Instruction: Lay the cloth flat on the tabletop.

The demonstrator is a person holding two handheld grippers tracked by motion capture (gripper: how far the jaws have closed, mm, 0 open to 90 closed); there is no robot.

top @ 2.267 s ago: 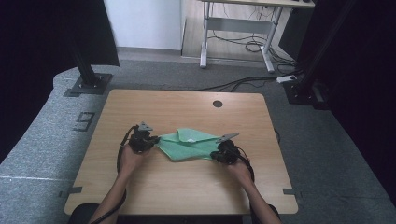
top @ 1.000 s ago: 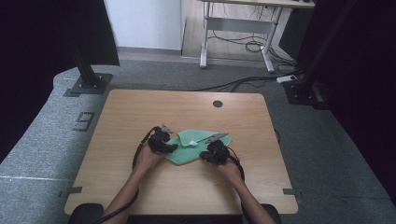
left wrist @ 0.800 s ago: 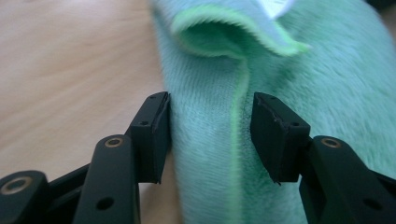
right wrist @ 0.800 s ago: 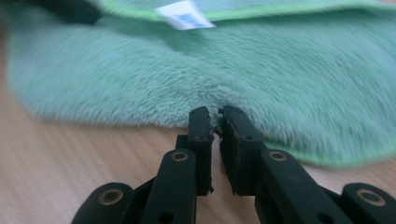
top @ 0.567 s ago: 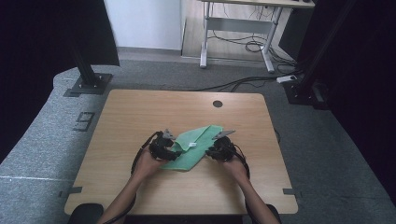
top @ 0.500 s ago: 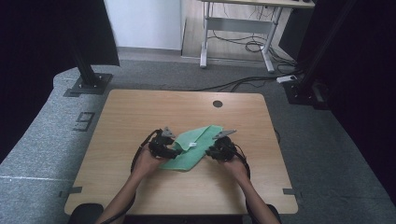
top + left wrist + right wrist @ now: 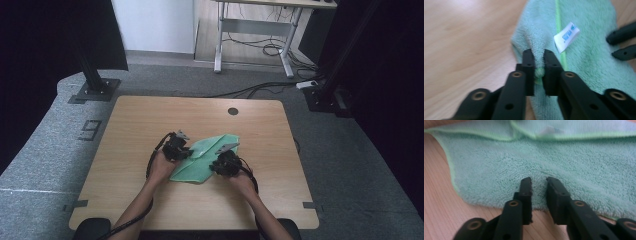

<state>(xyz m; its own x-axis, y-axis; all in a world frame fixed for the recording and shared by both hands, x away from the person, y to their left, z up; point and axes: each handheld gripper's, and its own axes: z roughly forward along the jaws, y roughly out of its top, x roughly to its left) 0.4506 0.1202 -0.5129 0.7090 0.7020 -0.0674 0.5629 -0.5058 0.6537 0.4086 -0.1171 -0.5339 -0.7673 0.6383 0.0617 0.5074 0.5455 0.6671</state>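
**Both grippers pinching the green cloth mid-fold**

Near the middle of the high view, a little below centre, the green cloth (image 7: 205, 157) is lying on the wooden table (image 7: 125, 125), with the left gripper (image 7: 181, 148) at its left edge and the right gripper (image 7: 226, 161) at its lower right edge. Folding seems to be the step in hand, and both tools are taking hold of the fabric.

Seen in the left gripper view, the left gripper (image 7: 539, 62) is clamping a bunched ridge of cloth (image 7: 589, 45) between its jaws, which have just been closing onto it. Seen in the right gripper view, the right gripper (image 7: 539, 186) is standing with its jaws nearly together over a raised fold of the cloth (image 7: 574, 162); they have just been closing, and the pile looks nipped between them, though the gap is leaving some doubt.

Next, I judge, both hands are going to need to lift and carry their edges together, keeping the pull even so neither pinch slips.

As for looks, the cloth is showing a soft terry pile, pale mint, with a brighter green stitched hem and a small white label (image 7: 566, 37) along that hem. It is lying rumpled, partly doubled over itself.
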